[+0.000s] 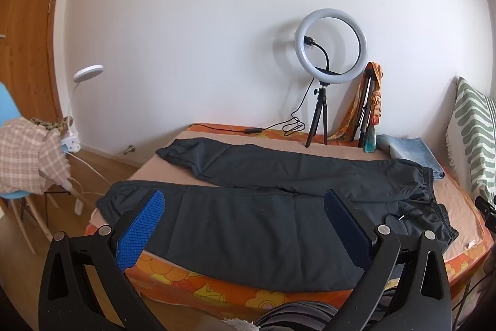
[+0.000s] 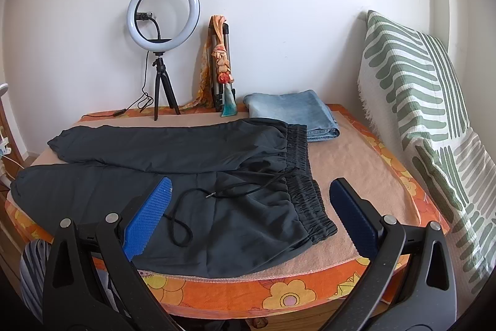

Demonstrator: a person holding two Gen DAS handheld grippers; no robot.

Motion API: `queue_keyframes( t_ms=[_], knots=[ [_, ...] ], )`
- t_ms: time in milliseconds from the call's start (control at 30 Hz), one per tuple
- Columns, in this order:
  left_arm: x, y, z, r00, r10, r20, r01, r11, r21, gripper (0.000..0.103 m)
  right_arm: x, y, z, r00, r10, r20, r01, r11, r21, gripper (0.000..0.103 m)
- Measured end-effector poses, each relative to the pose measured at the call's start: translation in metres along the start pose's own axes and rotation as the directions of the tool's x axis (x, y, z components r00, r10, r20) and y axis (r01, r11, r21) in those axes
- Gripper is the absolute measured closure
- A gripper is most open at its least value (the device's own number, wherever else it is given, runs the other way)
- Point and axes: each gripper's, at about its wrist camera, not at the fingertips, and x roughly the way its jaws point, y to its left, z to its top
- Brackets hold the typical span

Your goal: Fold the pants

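Pants [image 1: 248, 225], 1 pair, dark grey, lay flat and unfolded across the bed [image 2: 356, 238], on the beige cover. Waistband [image 2: 305, 172] sat toward the bed's right edge, the 2 legs ran toward the left edge, and the near leg overhung the front edge. Drawstring [image 2: 198, 197] lay loose on the fabric just below the waistband.

No readable brand, label or writing on anything.

Along the back edge: 1 ring light [image 2: 163, 10] on a small black tripod with its cable trailing on the bed, 1 folded tripod with an orange scarf [image 2: 221, 58] tied on it, leaning on the wall. 1 folded pair of light blue jeans [image 2: 291, 110] sat at the back right corner, just touching the waistband. 1 green-and-white striped cushion [image 2: 427, 120] stood along the right edge. Off the bed's left side: 1 blue chair [image 1: 12, 114] with a checked cloth over it and 1 white clip lamp [image 1: 83, 76].

Nothing lay on top of the pants.

Left gripper [image 1: 245, 197] hovered over the near leg at the front edge, jaws spread wide, nothing between them. Right gripper [image 2: 249, 185] hovered over the waistband end near the front right corner, jaws spread wide, nothing pinched.
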Motion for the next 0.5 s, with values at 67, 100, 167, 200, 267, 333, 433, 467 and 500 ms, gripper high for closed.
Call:
queue_keyframes(
  t_ms=[67,100,167,200,267,333,433,467,500],
  knots=[
    [-0.0003,-0.0006,0.0001,1.000,-0.001,0.001,0.001,1.000,0.003,0.001,0.0001,-0.0002,-0.0004,1.000,0.000,0.000,0.000,1.000,0.002,0.000],
    [-0.0004,-0.0014,-0.0001,1.000,0.001,0.003,-0.001,1.000,0.004,0.001,0.0002,-0.0004,-0.0009,1.000,0.001,0.001,-0.001,1.000,0.002,0.000],
    [-0.0004,-0.0014,0.0002,1.000,0.000,0.003,0.000,1.000,0.004,0.001,0.0004,0.0001,-0.0012,1.000,0.001,0.002,-0.001,1.000,0.002,0.000],
    [-0.0006,-0.0017,-0.0001,1.000,0.000,0.003,0.000,1.000,0.003,0.001,0.0003,0.0002,-0.0012,1.000,0.002,0.002,-0.002,1.000,0.003,0.000],
    [-0.0010,-0.0023,-0.0002,1.000,-0.001,0.005,0.001,1.000,0.002,0.001,0.0005,-0.0004,-0.0012,1.000,0.002,0.001,-0.002,1.000,0.003,0.000],
    [-0.0017,-0.0025,-0.0004,1.000,-0.003,0.005,0.003,1.000,0.002,0.001,0.0005,-0.0009,-0.0013,1.000,0.002,0.000,-0.002,1.000,0.002,0.000],
    [-0.0030,-0.0036,-0.0003,1.000,-0.006,0.008,0.006,1.000,0.004,0.001,0.0001,0.0002,-0.0018,1.000,0.002,0.001,-0.002,1.000,0.002,0.000],
    [-0.0025,-0.0032,0.0004,1.000,-0.008,0.006,0.008,1.000,0.004,0.001,0.0003,-0.0008,-0.0021,1.000,0.003,0.001,-0.003,1.000,0.004,0.000],
    [-0.0022,-0.0031,0.0005,1.000,-0.009,0.005,0.009,1.000,0.002,0.001,0.0003,-0.0001,-0.0019,1.000,0.004,0.001,-0.004,1.000,0.005,0.000]
  ],
)
